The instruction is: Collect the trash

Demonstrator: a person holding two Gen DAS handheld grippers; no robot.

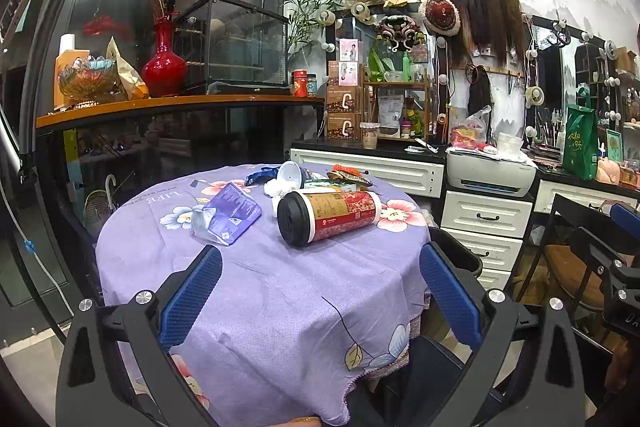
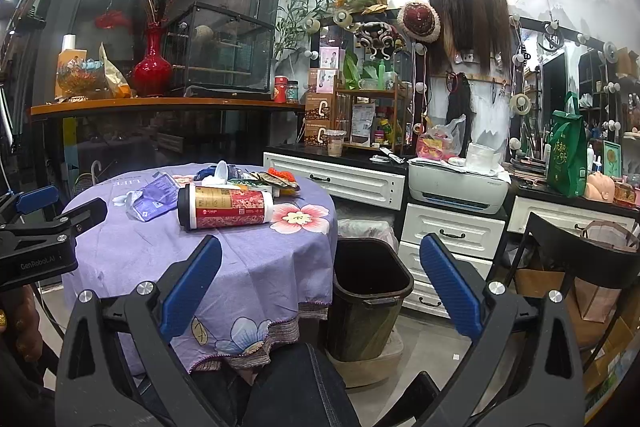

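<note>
Right gripper (image 2: 320, 267) hangs with jaws wide apart, holding nothing. A red canister (image 2: 226, 207) lies on its side near the table's (image 2: 280, 267) right edge. A black bin (image 2: 370, 291) stands on the floor beside the table.

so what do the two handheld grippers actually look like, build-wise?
Both match: the left gripper and right gripper have black angular frames with cut-out slots and silver round screw heads at the pivots. Their fingers carry blue textured pads. In the right wrist view, the left gripper's black body shows white "GenRobot.AI" lettering. No cables visible on either.
</note>
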